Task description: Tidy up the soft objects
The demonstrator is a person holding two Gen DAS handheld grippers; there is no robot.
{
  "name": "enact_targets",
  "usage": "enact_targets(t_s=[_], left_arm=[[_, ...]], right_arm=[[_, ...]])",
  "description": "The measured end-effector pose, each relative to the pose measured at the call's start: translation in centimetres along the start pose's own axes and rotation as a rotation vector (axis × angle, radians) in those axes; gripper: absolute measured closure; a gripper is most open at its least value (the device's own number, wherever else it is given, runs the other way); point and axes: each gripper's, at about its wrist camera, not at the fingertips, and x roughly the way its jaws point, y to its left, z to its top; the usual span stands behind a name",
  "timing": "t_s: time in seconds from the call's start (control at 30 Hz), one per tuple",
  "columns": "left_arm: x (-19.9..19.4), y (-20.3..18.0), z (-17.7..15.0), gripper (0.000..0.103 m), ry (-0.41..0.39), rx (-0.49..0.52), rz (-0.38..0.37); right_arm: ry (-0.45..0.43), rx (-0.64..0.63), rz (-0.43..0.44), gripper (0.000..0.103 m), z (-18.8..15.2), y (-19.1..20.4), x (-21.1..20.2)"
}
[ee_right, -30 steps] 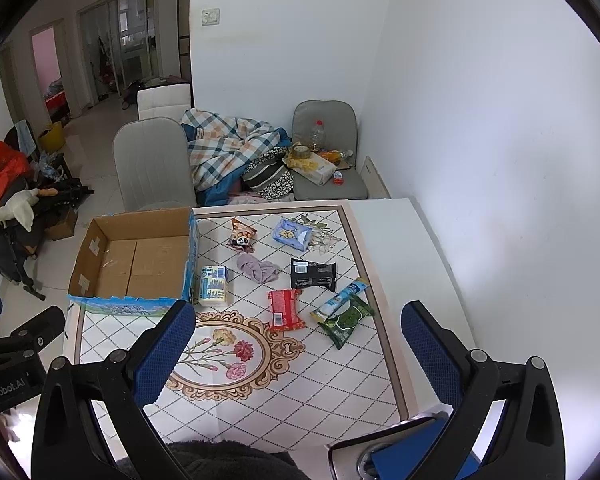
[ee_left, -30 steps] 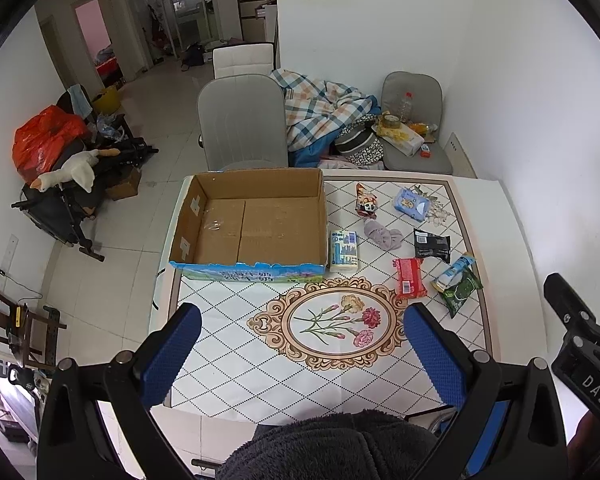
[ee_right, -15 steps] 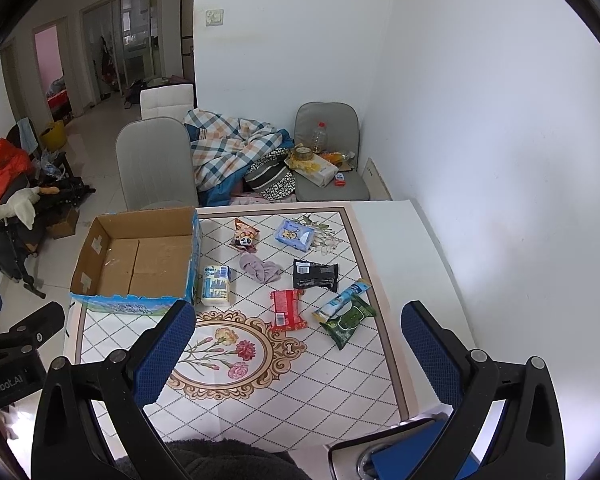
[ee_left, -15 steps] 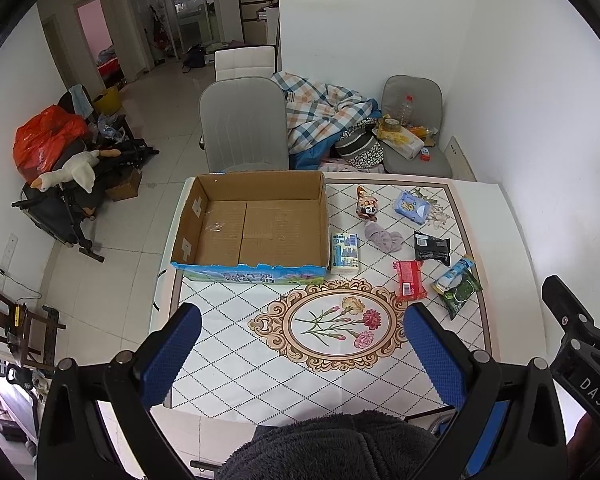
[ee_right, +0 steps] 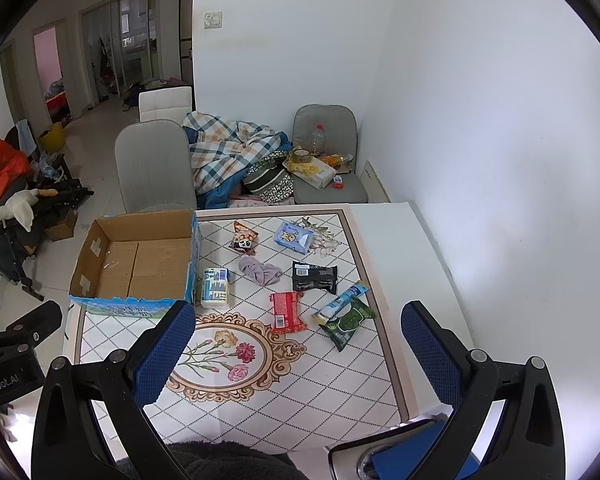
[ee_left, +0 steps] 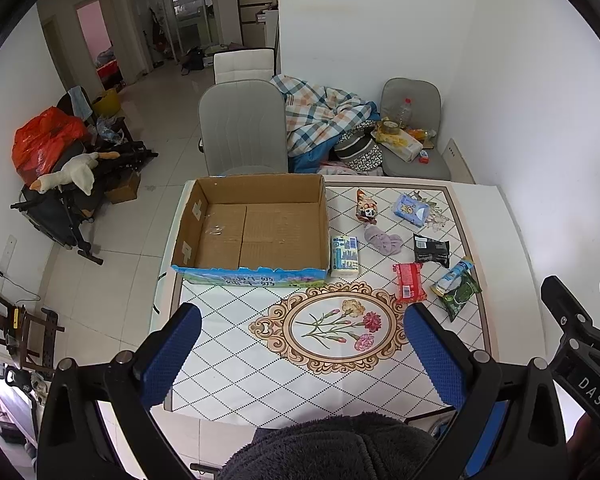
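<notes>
Packets lie scattered on the tiled surface (ee_right: 312, 392) right of an open cardboard box (ee_left: 256, 228): a crumpled lilac cloth (ee_right: 260, 271) between a tissue pack (ee_right: 216, 287) and a black packet (ee_right: 314, 277), a red packet (ee_right: 286, 312) nearer. Both grippers hover well above (nothing held): left gripper (ee_left: 302, 356) fingers spread wide, right gripper (ee_right: 296, 354) fingers spread too

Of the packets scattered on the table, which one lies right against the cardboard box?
The white-and-blue tissue pack, lying alongside the right wall of the cardboard box. The red packet, black packet and the others lie apart, farther right on the tablecloth.
</notes>
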Motion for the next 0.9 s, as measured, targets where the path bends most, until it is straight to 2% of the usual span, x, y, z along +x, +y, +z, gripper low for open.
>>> enact_targets(t_s=[0.9], left_arm=[[0.09, 0.22, -0.07, 0.000, -0.003, 0.009, -0.008]], right_arm=[[-0.015, 0.008, 0.002, 0.000, 0.70, -0.11, -0.34]])
